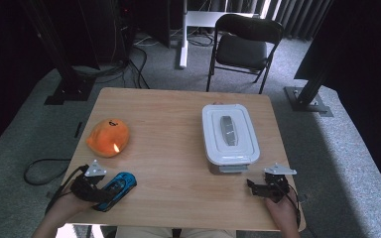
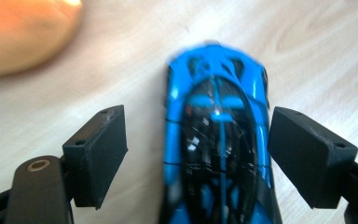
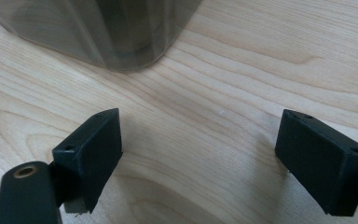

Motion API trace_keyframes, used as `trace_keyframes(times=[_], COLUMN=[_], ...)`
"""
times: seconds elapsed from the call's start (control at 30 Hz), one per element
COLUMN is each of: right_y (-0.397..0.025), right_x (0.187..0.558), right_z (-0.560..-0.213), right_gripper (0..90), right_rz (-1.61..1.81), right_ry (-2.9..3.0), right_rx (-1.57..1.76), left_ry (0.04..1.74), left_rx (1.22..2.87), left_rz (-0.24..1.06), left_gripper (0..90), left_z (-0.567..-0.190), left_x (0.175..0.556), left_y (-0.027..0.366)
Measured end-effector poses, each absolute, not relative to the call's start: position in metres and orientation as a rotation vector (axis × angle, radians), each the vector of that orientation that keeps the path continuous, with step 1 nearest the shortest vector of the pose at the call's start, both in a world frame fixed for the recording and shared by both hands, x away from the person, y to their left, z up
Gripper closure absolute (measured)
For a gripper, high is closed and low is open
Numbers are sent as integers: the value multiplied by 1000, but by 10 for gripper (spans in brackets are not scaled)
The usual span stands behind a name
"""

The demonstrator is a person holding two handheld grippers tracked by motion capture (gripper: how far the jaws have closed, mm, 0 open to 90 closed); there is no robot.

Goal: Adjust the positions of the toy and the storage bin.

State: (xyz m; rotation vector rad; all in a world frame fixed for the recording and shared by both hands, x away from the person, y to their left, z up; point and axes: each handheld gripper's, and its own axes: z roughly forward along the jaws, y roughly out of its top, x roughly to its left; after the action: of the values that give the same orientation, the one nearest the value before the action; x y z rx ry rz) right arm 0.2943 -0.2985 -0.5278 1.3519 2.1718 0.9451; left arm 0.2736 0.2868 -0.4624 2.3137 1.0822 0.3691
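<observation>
While my left gripper [image 2: 196, 149] rests low at the near left corner of the bench [image 1: 168, 144], its jaws stand spread wide with the blue toy car [image 2: 219, 140] lying lengthwise between them. The car sits closer to the right-hand jaw, nearly against it, with a clear gap of bare wood on the other side; neither jaw is pressing on it that I can see. The car's nose points away from me, past the jaw tips. Ahead of those jaws and off to their left is an orange rounded soft thing [image 2: 23, 32], blurred in the left gripper view and apart from the car; from above it lies just beyond my left hand [image 1: 64, 206].

My right gripper [image 3: 198, 158] sits at the near right of the bench with its jaws also wide apart, and only bare wood between them. Ahead of them and to their left is the rounded corner of the grey lidded box [image 3: 107, 32], near the tips but not touching. In the high view that box [image 1: 229, 139] has a pale lid with a grey handle lying flat on top.

Beyond the bench a black folding chair [image 1: 243, 44] stands on the grey carpet.
</observation>
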Motion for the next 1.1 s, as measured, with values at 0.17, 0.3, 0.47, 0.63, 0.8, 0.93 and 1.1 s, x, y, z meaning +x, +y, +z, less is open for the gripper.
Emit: trace_keyframes(times=[0.17, 0.3, 0.47, 0.63, 0.8, 0.93, 1.1], right_y=[-298, -298, -298, -298, -298, -298, -298], right_x=[294, 294, 294, 294, 294, 294, 294], right_z=[-528, -528, -528, -528, -528, -528, -528], right_gripper=[142, 142, 142, 142, 142, 142, 142], right_rz=[945, 945, 944, 945, 944, 945, 945], right_ry=[2172, 2172, 2172, 2172, 2172, 2172, 2172], right_rx=[1353, 1353, 1353, 1353, 1353, 1354, 1353], left_ry=[1132, 1159, 1205, 1243, 1259, 1290, 1338], left_rx=[2218, 2177, 2110, 2064, 2056, 2045, 2033], left_rz=[447, 470, 518, 560, 555, 544, 529], left_gripper=[208, 208, 208, 209, 209, 210, 217], left_z=[-448, -442, -437, -436, -440, -446, -454], left_x=[288, 304, 324, 342, 354, 368, 386], left_y=[300, 307, 317, 327, 330, 331, 330])
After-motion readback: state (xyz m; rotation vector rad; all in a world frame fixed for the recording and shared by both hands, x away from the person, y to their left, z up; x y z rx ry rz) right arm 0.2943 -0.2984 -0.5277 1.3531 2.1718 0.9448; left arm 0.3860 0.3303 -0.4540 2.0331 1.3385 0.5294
